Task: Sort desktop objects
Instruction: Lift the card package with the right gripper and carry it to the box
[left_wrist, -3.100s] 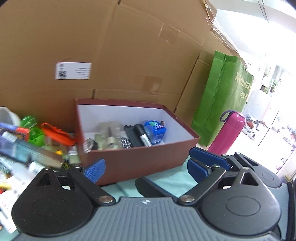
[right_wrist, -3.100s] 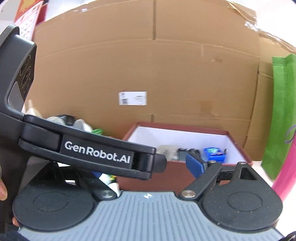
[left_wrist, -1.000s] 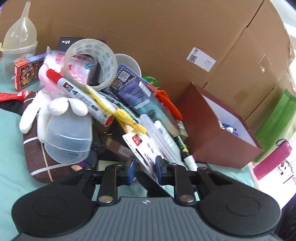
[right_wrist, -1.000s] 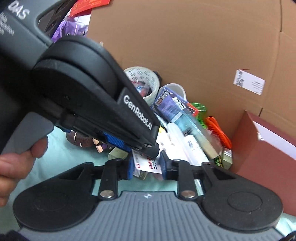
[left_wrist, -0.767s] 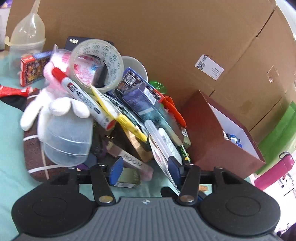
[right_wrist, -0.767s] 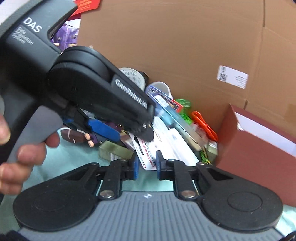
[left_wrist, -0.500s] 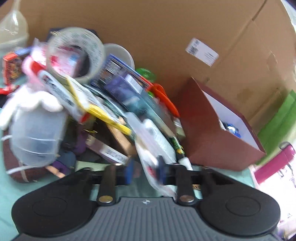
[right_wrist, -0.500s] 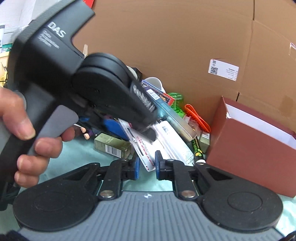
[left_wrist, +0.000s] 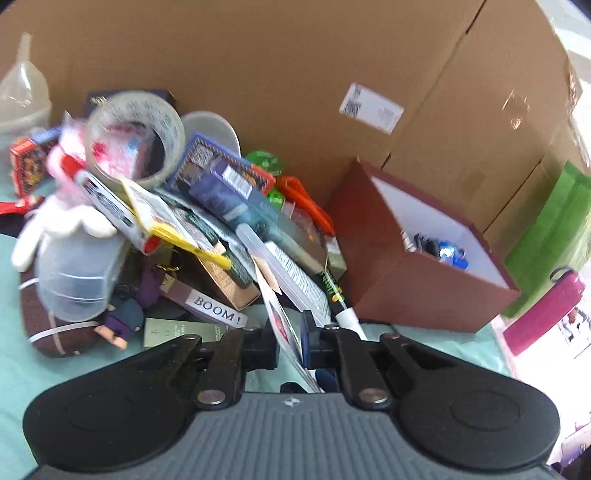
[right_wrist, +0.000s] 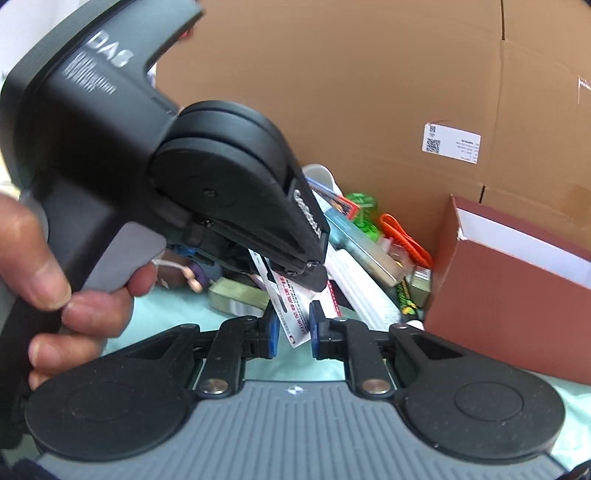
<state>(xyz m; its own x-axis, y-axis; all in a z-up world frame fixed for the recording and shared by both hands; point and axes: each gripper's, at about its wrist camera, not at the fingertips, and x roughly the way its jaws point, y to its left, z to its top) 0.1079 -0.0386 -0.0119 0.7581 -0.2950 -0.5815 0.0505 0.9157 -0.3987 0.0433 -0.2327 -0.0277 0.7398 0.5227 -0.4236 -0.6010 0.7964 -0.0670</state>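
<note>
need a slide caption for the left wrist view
Left gripper shut on a flat white carded package at the edge of a desktop clutter pile, dark red cardboard box to its right.

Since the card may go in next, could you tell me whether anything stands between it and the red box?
Only low things: the card, held by the left gripper, has a marker lying between it and the box. Above the rim nothing visible blocks.

bright daylight, overexposed glare at right edge; motion blur; fisheye bending at edges.
</note>
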